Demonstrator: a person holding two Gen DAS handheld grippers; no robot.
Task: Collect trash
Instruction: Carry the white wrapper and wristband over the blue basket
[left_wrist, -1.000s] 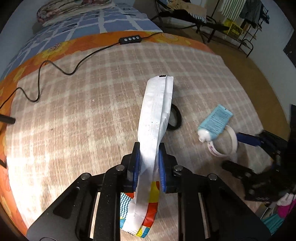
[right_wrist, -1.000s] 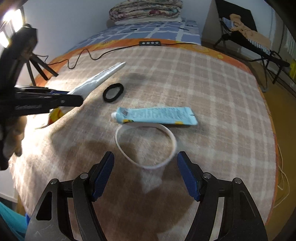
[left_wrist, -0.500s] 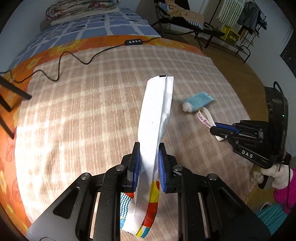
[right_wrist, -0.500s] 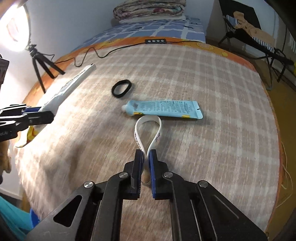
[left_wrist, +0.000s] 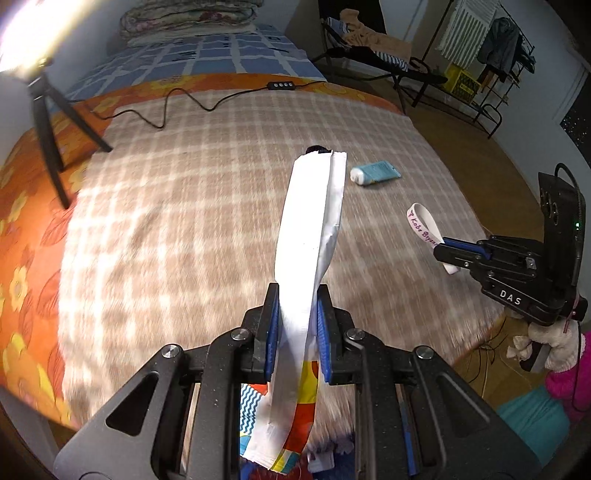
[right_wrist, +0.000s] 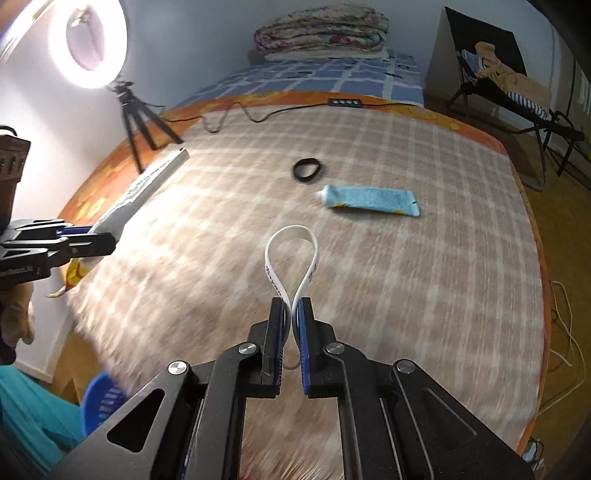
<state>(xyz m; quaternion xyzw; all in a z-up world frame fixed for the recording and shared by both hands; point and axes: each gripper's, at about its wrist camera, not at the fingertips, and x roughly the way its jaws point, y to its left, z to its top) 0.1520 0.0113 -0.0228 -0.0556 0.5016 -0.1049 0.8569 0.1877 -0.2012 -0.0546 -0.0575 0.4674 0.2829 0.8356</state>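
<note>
Right tongs (right_wrist: 291, 306) now clamped on wristband (right_wrist: 291, 236), lifted off blanket (right_wrist: 424, 295)

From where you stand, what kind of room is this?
Most likely a bedroom at home: a bed under a checked blanket, folded quilts stacked at its far end, and a rack hung with clothes along the wall.
</note>
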